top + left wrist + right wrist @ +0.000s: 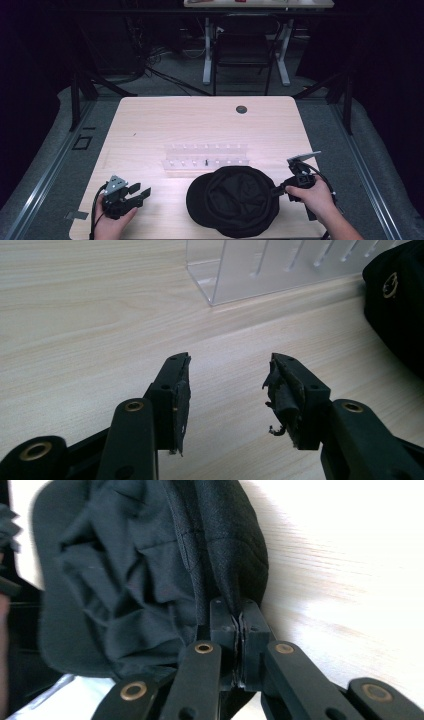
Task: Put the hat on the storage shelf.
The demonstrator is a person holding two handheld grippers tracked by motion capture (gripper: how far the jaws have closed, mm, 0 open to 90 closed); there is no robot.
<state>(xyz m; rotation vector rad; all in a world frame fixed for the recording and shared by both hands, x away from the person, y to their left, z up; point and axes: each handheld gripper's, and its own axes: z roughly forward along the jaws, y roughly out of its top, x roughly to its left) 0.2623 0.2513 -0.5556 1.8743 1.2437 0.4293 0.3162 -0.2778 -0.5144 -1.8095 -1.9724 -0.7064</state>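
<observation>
Pale wood-grain tabletop (200, 125), rectangular, with a dark round grommet (241, 109) near its far edge; beyond it, grey carpet, black stands and cables, a dark chair and the white legs of a second table. Clear acrylic rack (206, 159), slotted, lying near the centre of the tabletop, with one small dark item standing in its nearer row; the left gripper view shows a corner of the rack (260, 270) just ahead of the jaws. Black cap (234, 200), lying upside down at the near edge with its lining facing up and its brim toward the left, just in front of the rack; in the left gripper view its edge (400, 305) bears a small gold emblem. Left tongs (138, 192), held by the left hand (112, 222) at the near left corner, jaws spread wide with nothing between them, pads worn and frayed, well apart from the cap. Right tongs (278, 190), held by the right hand (312, 196) at the near right, jaws closed tight on the cap's right rim; the right gripper view shows the fabric (150, 570) pinched between the pads, with crumpled lining to the left of the seam.
</observation>
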